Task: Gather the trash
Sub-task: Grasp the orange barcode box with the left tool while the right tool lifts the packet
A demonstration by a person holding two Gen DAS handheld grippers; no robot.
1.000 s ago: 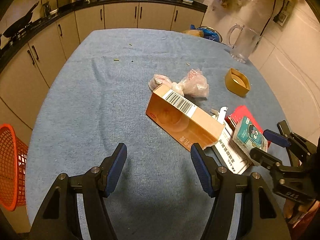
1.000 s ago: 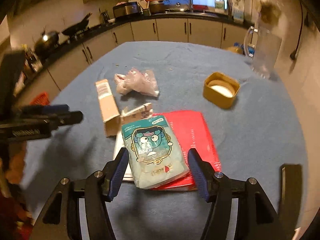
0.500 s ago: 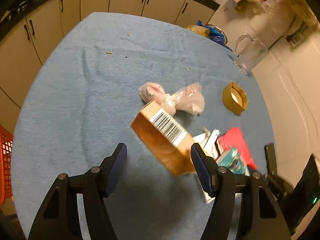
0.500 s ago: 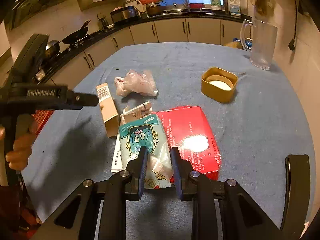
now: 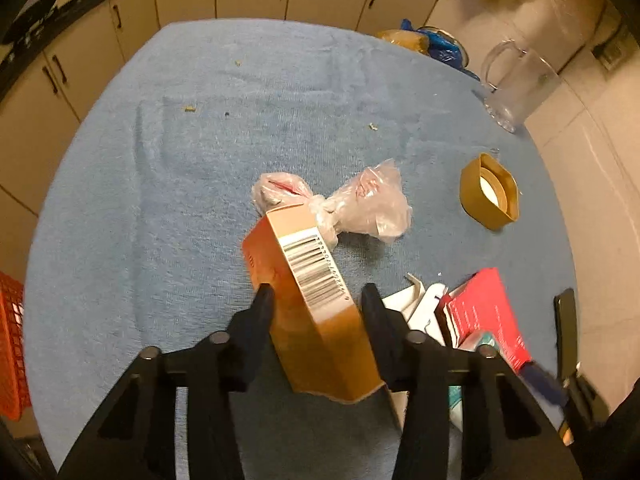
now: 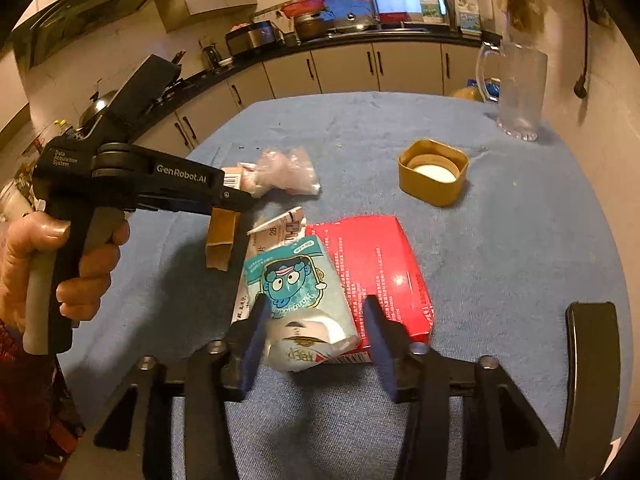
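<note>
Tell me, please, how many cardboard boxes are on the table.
2: the orange box sits between the left claw fingers, and the red box lies flat under the blue tissue pack. Others may be hidden.

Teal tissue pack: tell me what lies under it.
The teal tissue pack rests partly on the red box and partly on white printed cartons. What is beneath its middle is covered.

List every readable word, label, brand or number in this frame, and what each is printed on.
"GenRobot.AI": side of the left gripper.
"Data Acquisition System": same gripper, near its rear.
Barcode with digits: orange box, digits too blurred to read.
Blue tissue pack: cartoon face and script, not legible.
Red box: small white print, too small.
White leaflet: print unreadable.
</note>
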